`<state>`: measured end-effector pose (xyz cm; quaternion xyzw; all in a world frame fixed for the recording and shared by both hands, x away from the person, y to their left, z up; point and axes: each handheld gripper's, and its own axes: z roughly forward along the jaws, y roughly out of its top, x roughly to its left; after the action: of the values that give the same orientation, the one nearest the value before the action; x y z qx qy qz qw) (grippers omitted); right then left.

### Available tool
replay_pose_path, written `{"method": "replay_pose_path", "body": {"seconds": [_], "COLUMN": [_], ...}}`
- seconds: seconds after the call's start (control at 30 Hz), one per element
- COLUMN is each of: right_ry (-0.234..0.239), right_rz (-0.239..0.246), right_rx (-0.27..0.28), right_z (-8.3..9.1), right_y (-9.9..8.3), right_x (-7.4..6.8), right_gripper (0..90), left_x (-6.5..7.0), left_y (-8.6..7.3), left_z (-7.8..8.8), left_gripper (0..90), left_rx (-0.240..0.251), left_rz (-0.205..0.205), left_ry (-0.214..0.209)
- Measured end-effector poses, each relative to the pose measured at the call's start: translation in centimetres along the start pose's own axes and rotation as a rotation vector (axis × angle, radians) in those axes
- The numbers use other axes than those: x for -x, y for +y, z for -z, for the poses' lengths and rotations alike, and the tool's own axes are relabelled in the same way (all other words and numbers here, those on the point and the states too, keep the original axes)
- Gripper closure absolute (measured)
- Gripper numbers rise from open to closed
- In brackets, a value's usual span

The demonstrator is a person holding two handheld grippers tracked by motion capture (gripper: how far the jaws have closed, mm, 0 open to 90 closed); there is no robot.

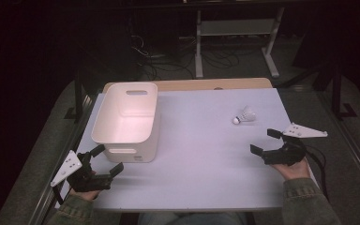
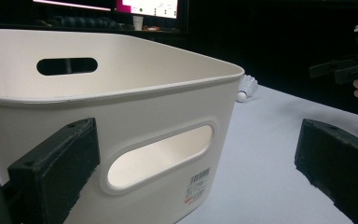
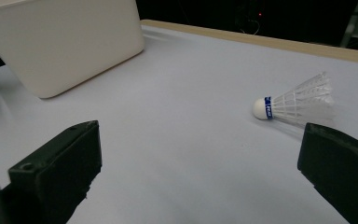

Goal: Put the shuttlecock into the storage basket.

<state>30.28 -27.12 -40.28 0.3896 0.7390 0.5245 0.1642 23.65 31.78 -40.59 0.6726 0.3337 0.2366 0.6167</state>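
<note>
The shuttlecock (image 1: 243, 116) is white, with a rounded cork tip banded in blue and a feathered skirt, lying on its side on the table (image 1: 206, 154). It sits just ahead of the right gripper (image 1: 264, 141), apart from its wide-spread jaws. The right hand (image 1: 294, 168) holds that gripper low and level. The left gripper (image 1: 107, 159), jaws likewise apart, faces the white bin (image 1: 126, 119) close ahead.

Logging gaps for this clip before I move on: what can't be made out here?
- Bin floor: in the left gripper view its near wall hides it.
- Bin label: print too small to read in the left gripper view.
- Shuttlecock: in the left gripper view the bin corner covers part of it.
- Shuttlecock band text: too small in the right gripper view.
</note>
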Motion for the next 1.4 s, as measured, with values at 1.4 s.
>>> {"method": "replay_pose_path", "body": {"seconds": [1.4], "right_ry": [-0.017], "right_rz": [0.018], "right_rx": [-0.084], "right_z": [-3.2], "right_y": [4.7], "right_x": [2.6], "right_gripper": [0.0], "left_x": [0.0], "left_y": [0.1], "left_z": [0.0], "left_gripper": [0.0], "left_rx": [0.012], "left_rz": [0.005], "left_ry": [-0.001]}}
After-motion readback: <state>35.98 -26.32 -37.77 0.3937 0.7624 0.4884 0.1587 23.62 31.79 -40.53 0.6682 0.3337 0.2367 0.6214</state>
